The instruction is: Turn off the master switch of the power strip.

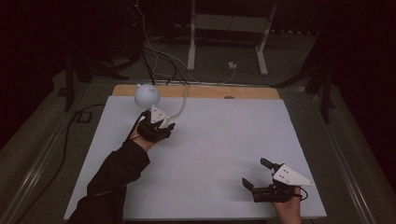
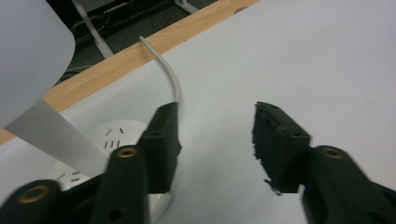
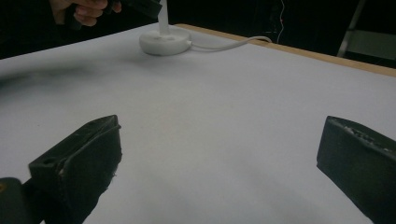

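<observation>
No text, label, brand or number can be read in any view. The lamp base (image 2: 109,140) carries only small dark slot marks, not letters.

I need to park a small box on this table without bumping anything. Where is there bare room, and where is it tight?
The widest bare stretch of the white table sheet lies between the left gripper and the right gripper, and runs on to the far right corner. It is crowded at the far left, around the white lamp, its round base and its cable.
</observation>
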Demonstrator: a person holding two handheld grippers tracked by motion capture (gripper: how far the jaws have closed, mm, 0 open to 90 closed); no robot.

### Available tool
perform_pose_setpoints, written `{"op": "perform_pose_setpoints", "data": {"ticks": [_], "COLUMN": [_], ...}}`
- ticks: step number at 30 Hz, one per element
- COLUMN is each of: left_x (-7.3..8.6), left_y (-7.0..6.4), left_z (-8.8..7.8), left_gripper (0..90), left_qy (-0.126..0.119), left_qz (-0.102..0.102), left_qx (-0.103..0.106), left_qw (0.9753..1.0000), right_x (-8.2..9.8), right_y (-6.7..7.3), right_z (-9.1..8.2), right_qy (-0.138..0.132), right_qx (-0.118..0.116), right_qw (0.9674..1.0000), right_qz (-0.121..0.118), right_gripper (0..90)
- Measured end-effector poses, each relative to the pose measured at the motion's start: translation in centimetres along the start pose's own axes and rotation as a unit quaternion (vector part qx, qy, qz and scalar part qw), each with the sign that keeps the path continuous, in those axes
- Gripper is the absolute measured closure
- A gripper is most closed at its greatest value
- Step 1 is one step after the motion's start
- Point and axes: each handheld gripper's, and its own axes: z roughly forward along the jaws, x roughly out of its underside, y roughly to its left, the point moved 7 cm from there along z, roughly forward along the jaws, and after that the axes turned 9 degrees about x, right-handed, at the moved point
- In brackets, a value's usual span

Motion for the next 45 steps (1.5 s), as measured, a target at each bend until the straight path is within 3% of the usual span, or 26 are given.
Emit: {"op": "perform_pose_setpoints", "data": {"ticks": [8,14,17,19,23,30,38,45], "left_x": [0.1,-0.2,-0.4,-0.6,-0.6,-0.1,1.5,3.0], "left_y": [-0.9,-2.0,-2.6,-3.0,-3.8,-4.7,-5.5,-5.7], "left_z": [0.1,-0.5,-1.0,-1.3,-2.1,-3.4,-5.0,-6.2], "left_gripper": [19.1,1.7,0.8,0.5,0.5,0.5,0.5,0.5], "left_qy": [0.02,0.02,0.017,0.015,0.009,0.006,0.005,0.005], "left_qz": [-0.009,-0.016,-0.025,-0.021,-0.025,-0.009,-0.003,0.0], "left_qx": [0.014,0.07,0.099,0.107,0.136,0.148,0.175,0.178], "left_qw": [0.9997,0.9972,0.9947,0.994,0.9903,0.9889,0.9846,0.984], "right_x": [0.0,-0.1,0.0,0.0,0.0,0.0,-0.1,0.0], "right_y": [0.0,0.0,0.0,0.0,0.0,0.1,0.1,0.1], "right_z": [0.0,0.0,0.0,0.0,0.0,0.0,0.0,0.1], "right_qy": [0.0,-0.002,0.0,-0.001,-0.001,0.0,-0.002,0.001], "right_qx": [0.001,0.001,0.001,0.001,0.0,0.0,0.0,-0.001], "right_qw": [1.0,1.0,1.0,1.0,1.0,1.0,1.0,1.0], "right_qz": [0.0,-0.001,0.001,0.0,0.001,-0.002,-0.002,0.001], "right_gripper": [0.1,0.0,0.1,0.0,0.1,0.1,0.1,0.0]}}
